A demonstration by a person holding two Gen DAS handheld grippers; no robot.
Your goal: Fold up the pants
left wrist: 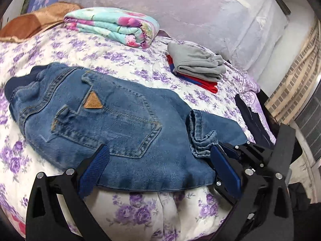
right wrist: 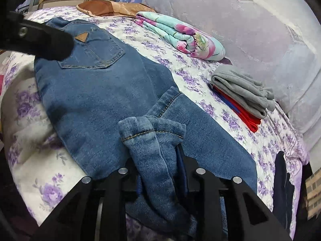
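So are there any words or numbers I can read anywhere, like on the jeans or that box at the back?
No text can be read in these pictures.
Brown triangle patch on the jeans: it looks blank.
Box behind the bed: no print that I can make out.
White label near the box: dark marks, too blurred to read.
Folded blanket and bedsheet: only flowers, no words.

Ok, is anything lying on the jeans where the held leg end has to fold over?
Nothing visible does. The right hand-held gripper grips the leg end, and the jeans lie bare toward the waistband.
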